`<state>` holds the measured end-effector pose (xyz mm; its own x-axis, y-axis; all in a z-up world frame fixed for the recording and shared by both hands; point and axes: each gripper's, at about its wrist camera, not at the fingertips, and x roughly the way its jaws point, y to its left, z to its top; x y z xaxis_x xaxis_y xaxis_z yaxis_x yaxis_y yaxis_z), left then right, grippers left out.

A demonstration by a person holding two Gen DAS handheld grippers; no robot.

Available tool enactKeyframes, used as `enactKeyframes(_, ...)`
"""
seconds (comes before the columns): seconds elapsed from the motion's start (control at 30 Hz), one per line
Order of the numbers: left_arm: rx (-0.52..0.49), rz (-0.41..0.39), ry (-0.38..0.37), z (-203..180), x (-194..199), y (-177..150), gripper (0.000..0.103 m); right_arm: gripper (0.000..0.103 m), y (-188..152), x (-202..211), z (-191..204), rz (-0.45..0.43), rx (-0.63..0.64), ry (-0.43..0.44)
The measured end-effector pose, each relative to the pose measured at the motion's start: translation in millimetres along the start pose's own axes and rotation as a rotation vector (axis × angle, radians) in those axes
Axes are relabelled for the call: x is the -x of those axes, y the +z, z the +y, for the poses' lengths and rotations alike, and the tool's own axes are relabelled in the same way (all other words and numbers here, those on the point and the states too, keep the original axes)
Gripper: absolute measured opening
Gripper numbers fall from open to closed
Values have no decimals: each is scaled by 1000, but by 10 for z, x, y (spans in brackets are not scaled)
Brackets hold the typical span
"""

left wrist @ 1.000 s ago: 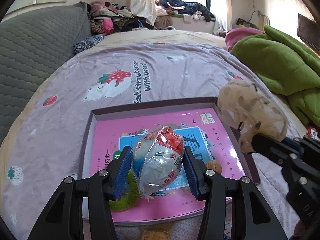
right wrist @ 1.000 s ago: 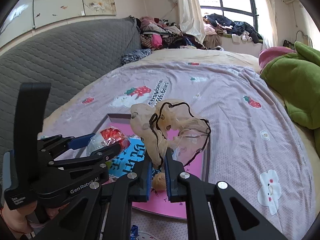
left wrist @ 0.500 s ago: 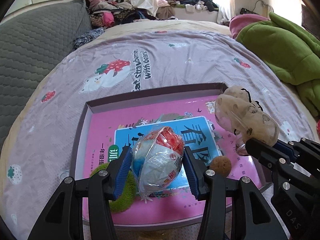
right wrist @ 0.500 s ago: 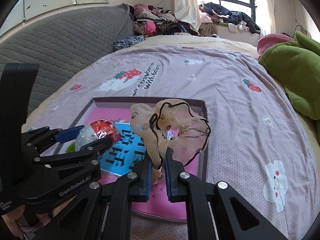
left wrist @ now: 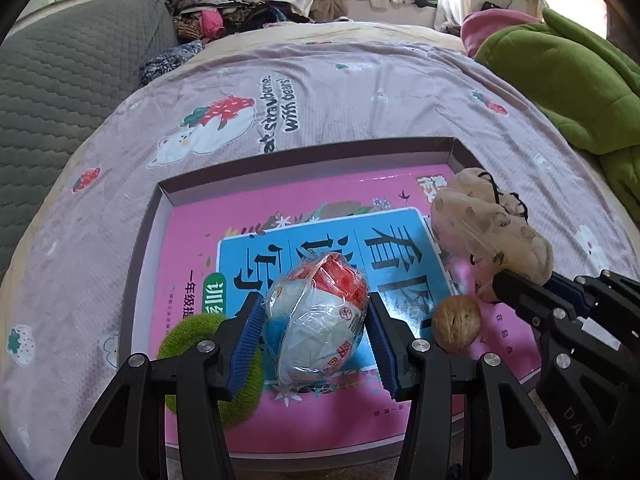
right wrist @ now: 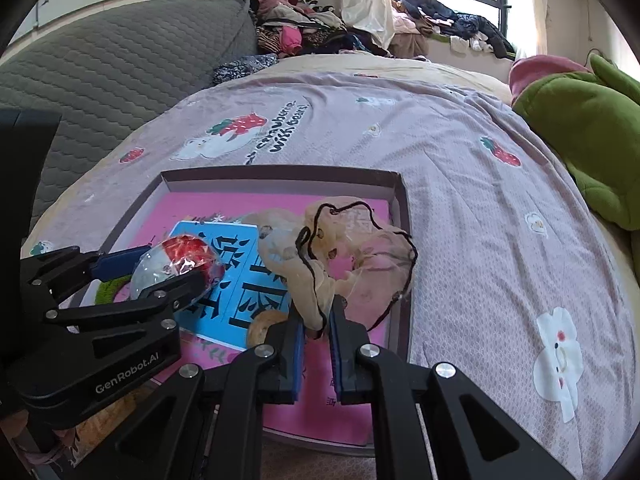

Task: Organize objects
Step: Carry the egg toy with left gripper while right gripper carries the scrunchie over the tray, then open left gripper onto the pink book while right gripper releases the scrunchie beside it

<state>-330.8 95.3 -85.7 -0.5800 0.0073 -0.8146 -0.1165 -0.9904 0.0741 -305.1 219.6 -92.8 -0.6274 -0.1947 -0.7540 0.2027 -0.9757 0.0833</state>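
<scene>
Lilac bedspread with strawberry-and-bear print point(left wrist: 360, 92) covers the bed; on it sits a shallow dark-rimmed cardboard box tray point(left wrist: 304, 151) with a pink-and-blue glossy workbook point(left wrist: 208, 248) lying flat as its floor. Both grippers hang over the near half of that tray.

Left gripper point(left wrist: 316, 344): jaws part-way apart, blue pads pressing both sides of a round snack ball in crinkly clear wrap, red top and white-blue body point(left wrist: 320, 316). The ball sits directly ahead of the gripper, above the blue panel of the workbook; it looks lifted off, not resting. A fuzzy green ring-shaped scrunchie point(left wrist: 188, 336) lies just left of and under the left finger.

Right gripper point(right wrist: 317, 336): jaws closed tight on the lower tail of a sheer beige dotted fabric scrunchie with black cord edging point(right wrist: 344, 256). The fabric stands up and flops toward the tray's right wall; its bulk is over the pink margin, inside the rim.

A small brown walnut point(left wrist: 456, 322) lies on the workbook between the two grippers, nearer the right one.

Judgement: both items are already above the tray, so the drop is downward. The gap around the walnut and green scrunchie is tight, so the ball may roll onto either.
</scene>
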Motion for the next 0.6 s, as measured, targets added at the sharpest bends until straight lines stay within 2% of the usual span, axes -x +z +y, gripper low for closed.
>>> enactKeyframes(0.6, -27, 32, 11, 27, -30, -19, 54, 18, 2, -43, 25, 30, 5, -11)
